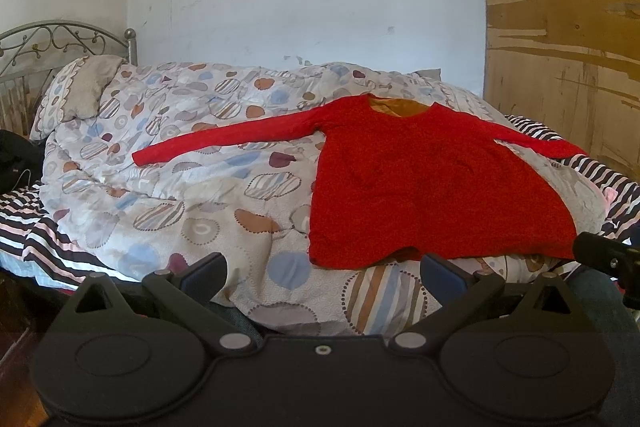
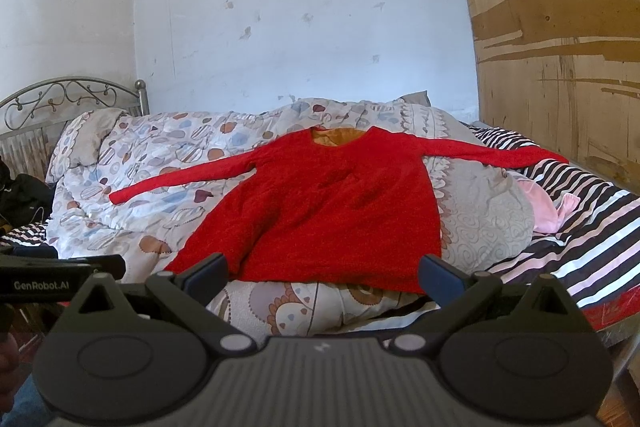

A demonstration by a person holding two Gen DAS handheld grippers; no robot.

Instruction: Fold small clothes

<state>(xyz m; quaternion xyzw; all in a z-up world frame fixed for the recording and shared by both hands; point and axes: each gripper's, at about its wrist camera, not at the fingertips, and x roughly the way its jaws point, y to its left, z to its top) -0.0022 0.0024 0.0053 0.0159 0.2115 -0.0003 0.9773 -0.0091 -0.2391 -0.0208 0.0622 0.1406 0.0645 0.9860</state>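
A red long-sleeved top (image 1: 432, 187) lies flat on a patterned quilt (image 1: 192, 155), both sleeves spread out, neck at the far side, orange lining showing at the collar. It also shows in the right wrist view (image 2: 328, 211). My left gripper (image 1: 324, 273) is open and empty, just short of the top's hem, toward its left corner. My right gripper (image 2: 324, 273) is open and empty, just in front of the hem's middle. The right gripper's edge (image 1: 608, 255) shows at the left view's right side.
A striped sheet (image 2: 580, 219) covers the bed's right part, with a pink cloth (image 2: 548, 211) and a grey pillow (image 2: 484, 215) beside the top. A metal headboard (image 1: 60, 39) stands far left. A wooden panel (image 2: 560, 47) rises at right. Dark bag (image 2: 24, 195) at left.
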